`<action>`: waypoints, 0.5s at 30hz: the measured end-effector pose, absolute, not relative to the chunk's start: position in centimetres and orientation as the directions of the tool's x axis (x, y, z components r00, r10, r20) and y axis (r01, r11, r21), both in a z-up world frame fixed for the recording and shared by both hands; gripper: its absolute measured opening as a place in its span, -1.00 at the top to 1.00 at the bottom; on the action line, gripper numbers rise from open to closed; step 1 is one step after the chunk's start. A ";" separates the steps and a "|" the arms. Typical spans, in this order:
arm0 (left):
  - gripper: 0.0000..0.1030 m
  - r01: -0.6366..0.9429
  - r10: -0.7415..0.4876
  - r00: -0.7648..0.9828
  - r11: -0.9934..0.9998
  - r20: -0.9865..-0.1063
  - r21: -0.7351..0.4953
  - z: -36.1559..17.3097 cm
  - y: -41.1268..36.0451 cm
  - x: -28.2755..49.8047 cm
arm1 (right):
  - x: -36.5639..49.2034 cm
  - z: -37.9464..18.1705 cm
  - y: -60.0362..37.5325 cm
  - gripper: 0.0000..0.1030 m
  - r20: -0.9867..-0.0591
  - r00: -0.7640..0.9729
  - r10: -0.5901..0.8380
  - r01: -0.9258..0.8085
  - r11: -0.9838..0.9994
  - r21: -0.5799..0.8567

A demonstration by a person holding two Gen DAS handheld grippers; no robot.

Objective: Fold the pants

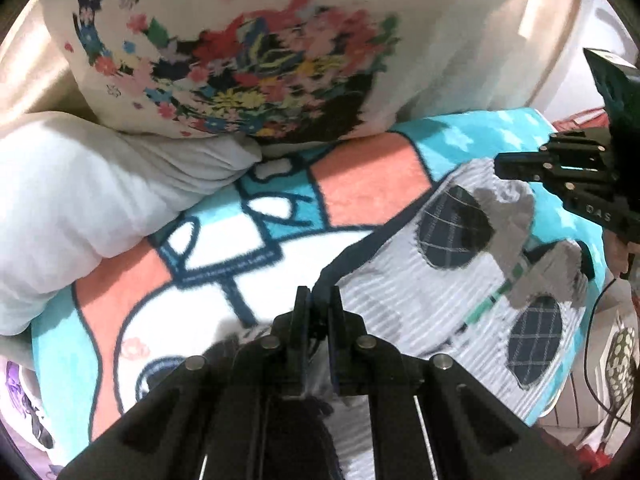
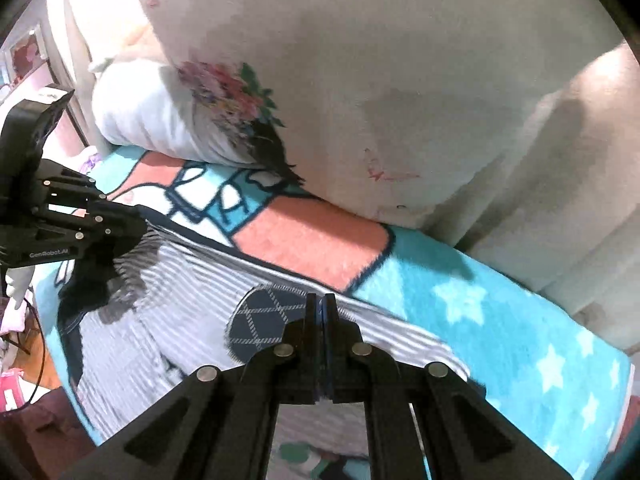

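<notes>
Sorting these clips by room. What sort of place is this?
Most likely a bedroom: a fleece blanket covers what looks like a bed, with a floral pillow and a white pillow at its head.

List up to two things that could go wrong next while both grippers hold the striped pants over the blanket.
1. The left gripper pinches only the dark waistband edge of the pants, so the fabric might slip out.
2. The pants lie on a fuzzy blanket; dragging could bunch them, and the pillow nearby could get in the way.
</notes>
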State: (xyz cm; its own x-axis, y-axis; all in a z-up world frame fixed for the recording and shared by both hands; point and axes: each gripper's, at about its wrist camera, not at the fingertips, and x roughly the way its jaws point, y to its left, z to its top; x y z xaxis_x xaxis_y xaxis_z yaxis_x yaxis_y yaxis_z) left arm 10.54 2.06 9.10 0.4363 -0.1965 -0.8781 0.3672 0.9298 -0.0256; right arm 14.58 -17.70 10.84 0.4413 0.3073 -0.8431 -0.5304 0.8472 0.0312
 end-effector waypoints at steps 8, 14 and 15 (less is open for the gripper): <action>0.86 0.373 -0.168 0.458 0.928 -0.873 0.017 7.9 -0.4 9.9 | 14.0 7.7 -15.3 0.23 -0.866 0.434 0.247 -0.524 0.851 -0.020; 0.86 0.364 -0.155 0.467 0.931 -0.870 0.030 7.9 -0.1 10.1 | 15.7 5.6 -13.7 -0.24 -0.859 0.498 0.121 -0.562 0.799 -0.213; 0.86 0.363 -0.153 0.471 0.931 -0.869 0.032 8.1 0.1 10.1 | 16.4 5.2 -13.7 -0.24 -0.866 0.485 0.124 -0.569 0.797 -0.204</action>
State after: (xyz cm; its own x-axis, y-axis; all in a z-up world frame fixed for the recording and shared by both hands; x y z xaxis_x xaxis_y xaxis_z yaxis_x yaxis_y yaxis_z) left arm 10.14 0.06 8.08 0.4710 -0.1534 -0.8687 0.3628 0.9313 0.0323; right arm 16.35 -13.73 5.22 0.4847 0.1240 -0.8659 -0.5690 0.7965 -0.2044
